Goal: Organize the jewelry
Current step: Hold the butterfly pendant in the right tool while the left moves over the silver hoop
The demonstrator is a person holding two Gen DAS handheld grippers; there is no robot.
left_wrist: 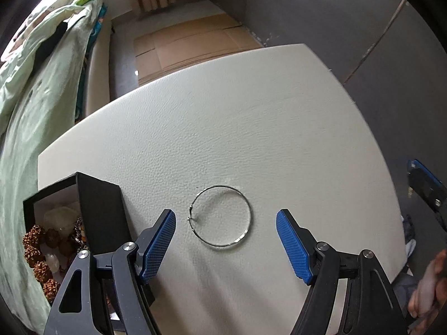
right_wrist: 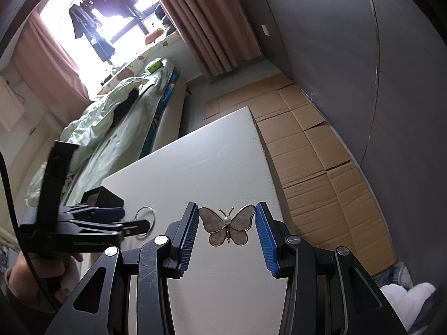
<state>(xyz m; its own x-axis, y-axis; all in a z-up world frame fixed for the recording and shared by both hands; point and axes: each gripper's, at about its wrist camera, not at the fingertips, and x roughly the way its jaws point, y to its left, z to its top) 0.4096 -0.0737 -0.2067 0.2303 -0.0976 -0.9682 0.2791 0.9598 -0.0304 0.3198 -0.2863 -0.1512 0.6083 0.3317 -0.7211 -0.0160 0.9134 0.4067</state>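
A thin silver hoop bangle [left_wrist: 221,217] lies flat on the white table [left_wrist: 251,117]. My left gripper [left_wrist: 225,224] is open, its blue pads on either side of the bangle and clear of it. A black jewelry box [left_wrist: 83,212] stands open at the left with brown beads and pale stones inside. In the right wrist view, my right gripper [right_wrist: 226,225] is shut on a pearl-winged butterfly brooch [right_wrist: 226,225], its pads against the wing tips, above the table [right_wrist: 212,167]. The left gripper [right_wrist: 111,220], the bangle [right_wrist: 146,215] and the box [right_wrist: 104,195] show at the left.
A bed with a pale green quilt [left_wrist: 33,117] runs along the table's left side. Flattened cardboard [right_wrist: 313,153] covers the floor beyond and to the right of the table. A dark grey wall [right_wrist: 349,42] stands at the right.
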